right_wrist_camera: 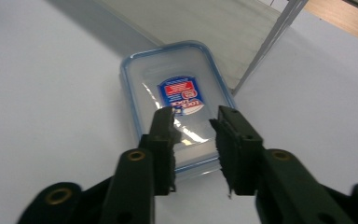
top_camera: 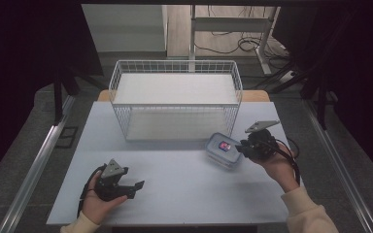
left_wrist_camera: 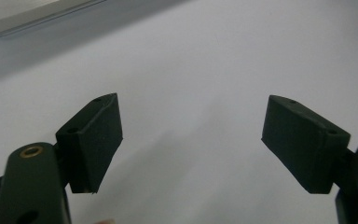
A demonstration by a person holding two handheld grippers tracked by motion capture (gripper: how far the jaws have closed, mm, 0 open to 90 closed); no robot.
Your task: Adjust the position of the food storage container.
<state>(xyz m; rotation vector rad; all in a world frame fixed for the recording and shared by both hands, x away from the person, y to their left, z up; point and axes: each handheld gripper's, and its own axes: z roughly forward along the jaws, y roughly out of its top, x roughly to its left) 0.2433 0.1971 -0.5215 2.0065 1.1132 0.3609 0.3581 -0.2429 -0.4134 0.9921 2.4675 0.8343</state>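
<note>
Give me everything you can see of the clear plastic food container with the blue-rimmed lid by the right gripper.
The clear plastic food container is rectangular with rounded corners, its lid on, edged by a blue seal and bearing a red-and-blue label in the middle. It sits flat on the pale table, just in front of the white wire basket's right corner. The right gripper hangs at its near end, jaws narrowly apart; whether they touch it is unclear.

A pale grey rectangular table [top_camera: 175,194] stands on dark grey carpeted floor [top_camera: 29,145]. Beyond its far edge, black cables [top_camera: 233,46] trail across light wooden flooring [top_camera: 179,29] beside a white metal desk frame [top_camera: 233,24].
</note>
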